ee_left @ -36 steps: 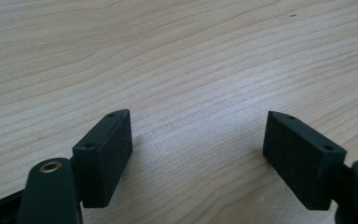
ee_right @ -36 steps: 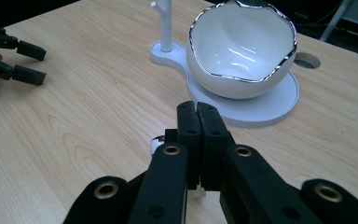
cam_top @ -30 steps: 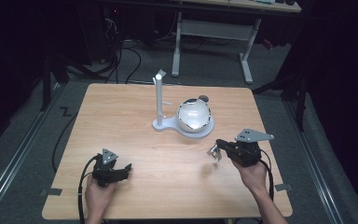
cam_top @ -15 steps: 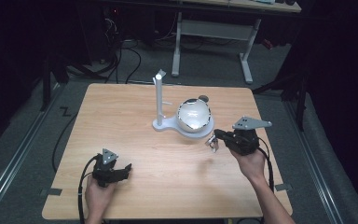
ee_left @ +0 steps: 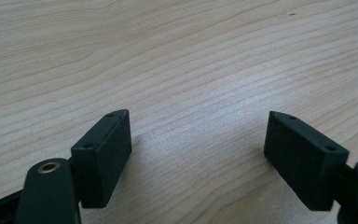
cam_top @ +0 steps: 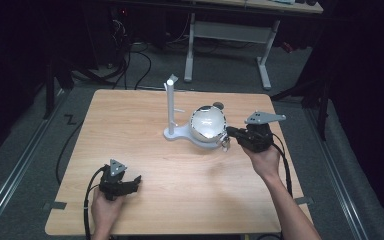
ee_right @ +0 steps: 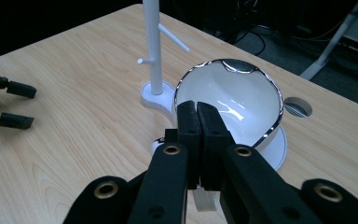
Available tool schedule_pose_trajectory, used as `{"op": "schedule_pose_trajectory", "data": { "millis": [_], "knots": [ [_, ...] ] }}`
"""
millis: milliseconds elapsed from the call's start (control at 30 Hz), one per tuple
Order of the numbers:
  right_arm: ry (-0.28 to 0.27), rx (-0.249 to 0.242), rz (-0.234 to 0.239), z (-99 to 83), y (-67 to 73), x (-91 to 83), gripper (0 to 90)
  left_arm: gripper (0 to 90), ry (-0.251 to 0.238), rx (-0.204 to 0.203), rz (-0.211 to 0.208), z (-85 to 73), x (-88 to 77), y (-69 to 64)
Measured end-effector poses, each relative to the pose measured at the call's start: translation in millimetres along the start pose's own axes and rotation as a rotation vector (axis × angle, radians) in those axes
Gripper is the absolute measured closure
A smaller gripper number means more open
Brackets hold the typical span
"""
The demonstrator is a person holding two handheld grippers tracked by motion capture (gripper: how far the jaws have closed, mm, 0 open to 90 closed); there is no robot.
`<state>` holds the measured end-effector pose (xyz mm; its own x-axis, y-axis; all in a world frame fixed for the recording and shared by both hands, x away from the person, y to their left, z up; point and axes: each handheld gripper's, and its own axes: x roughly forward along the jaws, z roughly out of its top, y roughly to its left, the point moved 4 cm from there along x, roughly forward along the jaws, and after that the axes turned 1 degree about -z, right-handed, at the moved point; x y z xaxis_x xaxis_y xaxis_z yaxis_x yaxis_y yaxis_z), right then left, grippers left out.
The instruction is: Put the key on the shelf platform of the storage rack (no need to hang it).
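the high view looks from above the person's side, forward and down, and it takes in the whole tabletop [cam_top: 145, 125] with the dark floor behind it. the left gripper view sits very low and very near the wood, looking along the two black jaws of the left hand-held gripper [ee_left: 198, 158] at bare wood grain. the right gripper view looks from higher and a little farther, along the jaws of the right hand-held gripper [ee_right: 198, 140], across the tabletop to the white stand [ee_right: 154, 51] and the shiny bowl [ee_right: 235, 100]. stand [cam_top: 171, 107] and bowl [cam_top: 207, 122] show also in the high view. the right gripper view catches the left hand-held gripper [ee_right: 9, 103] at its left edge.
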<state>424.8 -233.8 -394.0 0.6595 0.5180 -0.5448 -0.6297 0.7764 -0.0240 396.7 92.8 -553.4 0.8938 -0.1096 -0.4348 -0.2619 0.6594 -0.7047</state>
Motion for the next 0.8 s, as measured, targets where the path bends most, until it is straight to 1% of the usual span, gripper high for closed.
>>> {"op": "schedule_pose_trajectory", "data": {
  "millis": [167,433,500,600,633,667,700,733,800],
  "knots": [
    [0.002,0.015,-0.001,9.0,-2.8,2.1,89.6,23.4,-0.001,0.001,0.0,0.0,0.0,0.1],
    [0.005,0.014,-0.012,20.9,-6.5,5.3,89.6,23.1,-0.001,0.004,-0.001,-0.2,-0.1,0.1],
    [0.01,0.012,-0.017,27.1,-7.7,7.3,89.6,23.1,-0.002,0.002,0.0,-0.2,-0.1,0.0],
    [0.01,0.013,-0.025,31.6,-8.8,8.7,89.6,23.1,-0.001,0.002,0.0,-0.2,-0.1,0.0],
    [0.009,0.016,-0.028,36.0,-8.9,10.5,89.6,23.1,-0.001,0.004,-0.001,-0.2,-0.1,0.1],
    [0.009,0.016,-0.028,36.0,-8.9,10.5,89.6,23.1,-0.001,0.004,-0.001,-0.2,-0.1,0.1],
    [0.01,0.016,-0.029,38.4,-8.5,11.7,89.6,23.1,0.0,-0.003,0.003,-0.3,-0.2,-0.2],
    [0.009,0.012,-0.026,42.6,-7.9,14.1,89.6,23.1,-0.001,0.005,-0.001,-0.2,-0.1,0.2],
    [0.011,0.009,-0.027,44.7,-7.5,15.6,89.6,23.1,-0.001,0.004,-0.001,-0.2,-0.1,0.1]
  ]
}}
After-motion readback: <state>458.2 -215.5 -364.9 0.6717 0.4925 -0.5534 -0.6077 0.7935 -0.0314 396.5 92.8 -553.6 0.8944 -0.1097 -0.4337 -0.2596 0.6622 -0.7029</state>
